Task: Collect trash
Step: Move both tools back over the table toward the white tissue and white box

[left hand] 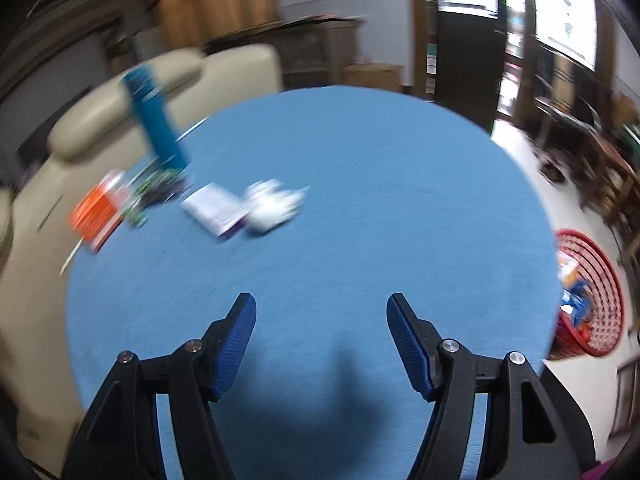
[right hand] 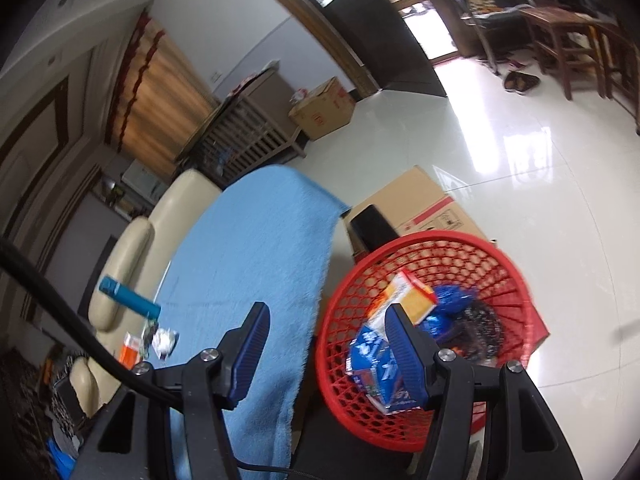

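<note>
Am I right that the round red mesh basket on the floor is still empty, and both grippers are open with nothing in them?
Not quite: the right wrist view shows the round red mesh basket already holding cartons and wrappers. The rest holds: left gripper and right gripper are open and empty.

You find no text that can be read in either view. In the right wrist view, lower centre, the blue packet [right hand: 374, 364] in the red basket [right hand: 332, 344] carries white characters, too blurred to make out. At right of centre, the cardboard box [right hand: 416, 200] bears red printed marks, and the carton [right hand: 324, 106] at upper centre bears a red mark; neither resolves into letters. In the left wrist view, the items at left of the frame are smeared by motion.
</note>
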Motion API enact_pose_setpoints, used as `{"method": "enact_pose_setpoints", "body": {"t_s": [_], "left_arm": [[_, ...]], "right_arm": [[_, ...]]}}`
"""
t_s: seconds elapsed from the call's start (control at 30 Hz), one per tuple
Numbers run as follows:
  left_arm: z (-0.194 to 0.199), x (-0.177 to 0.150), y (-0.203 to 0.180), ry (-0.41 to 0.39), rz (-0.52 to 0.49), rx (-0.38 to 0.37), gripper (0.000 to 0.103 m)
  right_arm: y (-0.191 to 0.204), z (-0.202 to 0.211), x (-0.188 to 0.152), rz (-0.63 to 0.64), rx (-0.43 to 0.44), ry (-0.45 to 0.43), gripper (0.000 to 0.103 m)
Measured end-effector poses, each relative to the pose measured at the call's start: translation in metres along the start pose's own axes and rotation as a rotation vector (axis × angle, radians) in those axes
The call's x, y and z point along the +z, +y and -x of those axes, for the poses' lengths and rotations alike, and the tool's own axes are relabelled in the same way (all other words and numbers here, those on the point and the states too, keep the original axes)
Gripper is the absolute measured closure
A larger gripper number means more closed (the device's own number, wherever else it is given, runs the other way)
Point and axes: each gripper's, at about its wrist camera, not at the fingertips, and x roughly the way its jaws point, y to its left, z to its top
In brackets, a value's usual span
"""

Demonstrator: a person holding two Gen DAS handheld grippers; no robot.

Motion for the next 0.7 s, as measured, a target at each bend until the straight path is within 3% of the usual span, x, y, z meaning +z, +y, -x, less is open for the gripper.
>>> {"method": "enact_pose_setpoints", "body": {"t_s": [0.13, 0.37, 0.7], "left_arm": [[-0.008, -0.009, 0.047, 0.017, 0.110, 0.043, 0.034], [-0.019, -0.022, 0.097, 0.025, 0.200, 0.092, 0.034], [-0.033, -0.031, 0.137, 0.045, 0.284, 0.119, 0.034]], "right_arm": [[0.029, -0.018, -0.008, 0.071, 0.006, 0.040, 0.039], [0.090, -0.066, -0.024, 0.214, 0.020, 0.144, 0.039], [0.205, -0.140, -0.052, 0.413, 0.130, 0.289, 0.039]]}}
